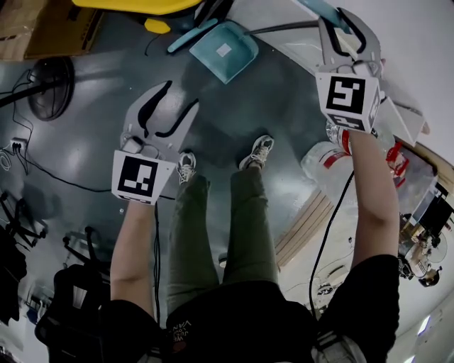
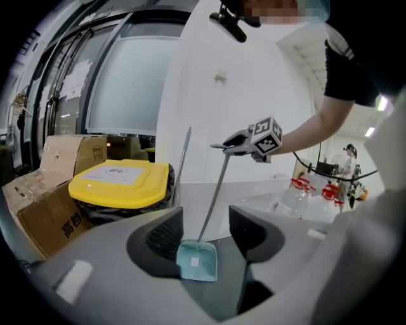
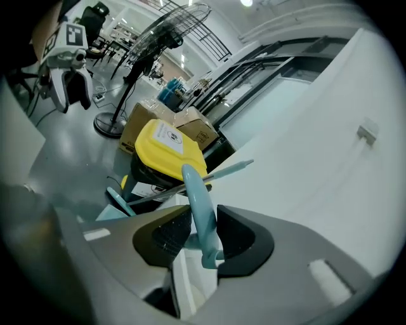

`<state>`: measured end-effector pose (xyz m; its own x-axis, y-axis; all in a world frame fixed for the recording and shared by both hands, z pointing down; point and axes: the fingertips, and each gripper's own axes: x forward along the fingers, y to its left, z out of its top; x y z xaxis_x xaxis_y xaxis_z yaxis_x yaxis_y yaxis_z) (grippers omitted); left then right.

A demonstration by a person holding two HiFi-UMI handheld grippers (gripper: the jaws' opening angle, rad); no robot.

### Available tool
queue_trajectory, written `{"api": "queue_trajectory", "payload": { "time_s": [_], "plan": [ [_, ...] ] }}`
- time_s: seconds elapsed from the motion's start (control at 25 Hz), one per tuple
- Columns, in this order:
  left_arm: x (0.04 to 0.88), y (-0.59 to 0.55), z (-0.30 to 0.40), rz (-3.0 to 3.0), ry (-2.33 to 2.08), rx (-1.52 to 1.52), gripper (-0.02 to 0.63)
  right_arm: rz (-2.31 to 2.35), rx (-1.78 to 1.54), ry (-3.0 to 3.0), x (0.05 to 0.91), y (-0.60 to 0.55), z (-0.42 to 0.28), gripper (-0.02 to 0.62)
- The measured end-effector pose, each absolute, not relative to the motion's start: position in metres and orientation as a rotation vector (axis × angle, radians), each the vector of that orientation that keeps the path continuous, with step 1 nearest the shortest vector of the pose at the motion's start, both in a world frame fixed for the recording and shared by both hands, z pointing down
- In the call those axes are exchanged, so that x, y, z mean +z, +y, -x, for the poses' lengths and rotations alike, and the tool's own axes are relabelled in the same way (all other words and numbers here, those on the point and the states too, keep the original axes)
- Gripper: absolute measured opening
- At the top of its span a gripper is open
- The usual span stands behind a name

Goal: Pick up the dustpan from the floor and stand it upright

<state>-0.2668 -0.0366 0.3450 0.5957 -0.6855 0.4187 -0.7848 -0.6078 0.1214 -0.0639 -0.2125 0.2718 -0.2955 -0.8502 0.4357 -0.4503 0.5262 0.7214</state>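
The teal dustpan stands on the grey floor with its pan down and its thin shaft rising toward the white wall. In the left gripper view, the pan shows between the jaws of my left gripper, but it is well beyond them; that gripper is open and empty. My right gripper is at the top of the shaft. The teal handle grip lies between the jaws of the right gripper, which stand open with a small gap on the left side.
A bin with a yellow lid and cardboard boxes stand left of the dustpan. Another long stick leans on the wall. A floor fan and cables are at the left, plastic water bottles at the right.
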Motion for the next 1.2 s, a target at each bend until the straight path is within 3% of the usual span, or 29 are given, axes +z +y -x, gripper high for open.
{"api": "queue_trajectory", "payload": {
  "time_s": [0.68, 0.72, 1.2],
  "plan": [
    [0.276, -0.034, 0.244, -2.613, -1.182, 0.426, 0.265, -1.097, -0.223, -2.097, 0.285, -0.137, 0.069, 0.159],
    [0.268, -0.034, 0.243, -2.621, -1.182, 0.420, 0.265, -1.112, -0.192, -2.108, 0.281, -0.133, 0.070, 0.184],
    [0.173, -0.038, 0.208, -2.743, -1.169, 0.330, 0.265, -1.608, 0.230, -2.268, 0.173, -0.069, 0.028, 0.184]
  ]
}}
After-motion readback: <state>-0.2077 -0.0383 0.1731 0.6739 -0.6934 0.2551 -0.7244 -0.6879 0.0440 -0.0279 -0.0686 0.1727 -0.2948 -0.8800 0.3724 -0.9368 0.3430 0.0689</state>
